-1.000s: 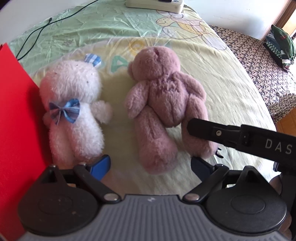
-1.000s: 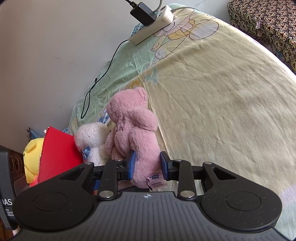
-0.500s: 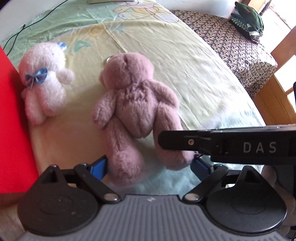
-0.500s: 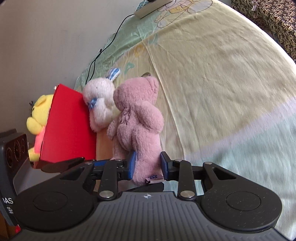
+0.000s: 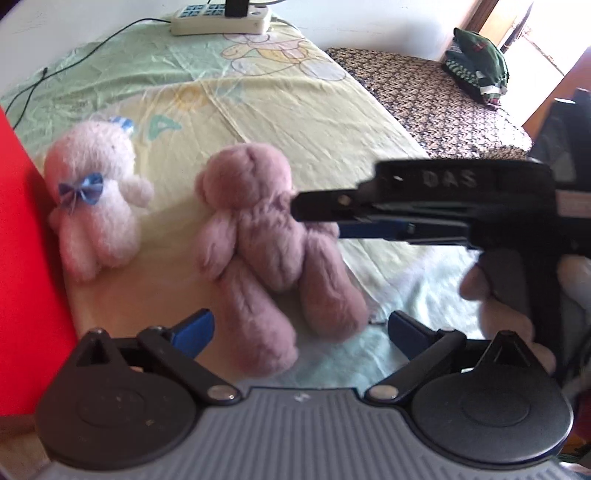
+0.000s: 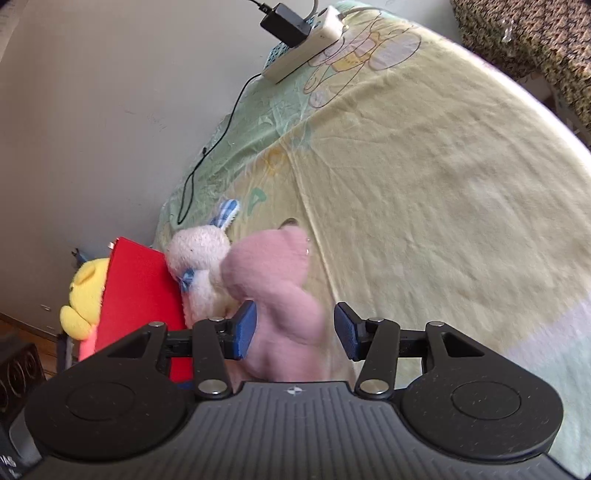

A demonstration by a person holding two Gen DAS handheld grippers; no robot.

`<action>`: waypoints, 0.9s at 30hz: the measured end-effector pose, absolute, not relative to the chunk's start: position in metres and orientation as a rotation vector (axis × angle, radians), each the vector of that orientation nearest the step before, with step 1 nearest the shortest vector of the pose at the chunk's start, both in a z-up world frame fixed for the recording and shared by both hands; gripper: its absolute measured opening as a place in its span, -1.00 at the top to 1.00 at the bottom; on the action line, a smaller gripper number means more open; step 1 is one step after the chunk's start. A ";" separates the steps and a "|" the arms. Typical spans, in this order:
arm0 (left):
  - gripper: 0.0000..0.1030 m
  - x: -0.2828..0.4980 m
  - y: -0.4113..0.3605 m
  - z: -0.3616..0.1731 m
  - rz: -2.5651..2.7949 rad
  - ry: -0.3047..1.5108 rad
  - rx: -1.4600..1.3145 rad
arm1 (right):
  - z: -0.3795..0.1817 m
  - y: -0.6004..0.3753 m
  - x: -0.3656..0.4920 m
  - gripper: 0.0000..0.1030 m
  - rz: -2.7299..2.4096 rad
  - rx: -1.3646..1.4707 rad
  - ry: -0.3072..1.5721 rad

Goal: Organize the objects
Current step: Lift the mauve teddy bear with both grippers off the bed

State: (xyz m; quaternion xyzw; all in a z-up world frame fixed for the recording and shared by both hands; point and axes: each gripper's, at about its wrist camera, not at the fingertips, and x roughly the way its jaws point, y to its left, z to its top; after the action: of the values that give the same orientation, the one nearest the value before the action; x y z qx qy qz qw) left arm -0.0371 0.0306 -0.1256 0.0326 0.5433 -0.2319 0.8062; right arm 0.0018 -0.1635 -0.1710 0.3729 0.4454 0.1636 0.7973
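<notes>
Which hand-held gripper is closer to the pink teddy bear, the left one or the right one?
Right. The right hand-held gripper is open around the pink teddy bear, one finger on either side. The left hand-held gripper is open just short of its feet.

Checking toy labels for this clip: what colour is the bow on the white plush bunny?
Blue, on the white plush bunny; the bow shows best in the left wrist view.

The left side of the bed [image 5: 295, 110] is closed off by the red box [image 5: 22, 258], with the white plush [image 5: 96, 206] touching its wall. The pink bear [image 5: 266, 243] lies just beside the white plush; a narrow strip of sheet is left between them. Open sheet is available right of the bear and beyond both toys, up to the power strip [image 5: 221, 24] at the far edge.
</notes>
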 end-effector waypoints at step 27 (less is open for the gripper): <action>-0.91 0.007 0.034 -0.149 -0.473 1.163 -0.037 | -0.184 -0.156 0.015 0.24 0.500 0.913 1.044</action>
State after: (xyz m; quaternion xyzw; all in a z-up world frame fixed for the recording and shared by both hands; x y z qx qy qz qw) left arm 0.0074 0.0340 -0.1492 -0.0174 0.5441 -0.2214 0.8091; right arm 0.0151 -0.1557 -0.1835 0.4161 0.4760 0.2278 0.7405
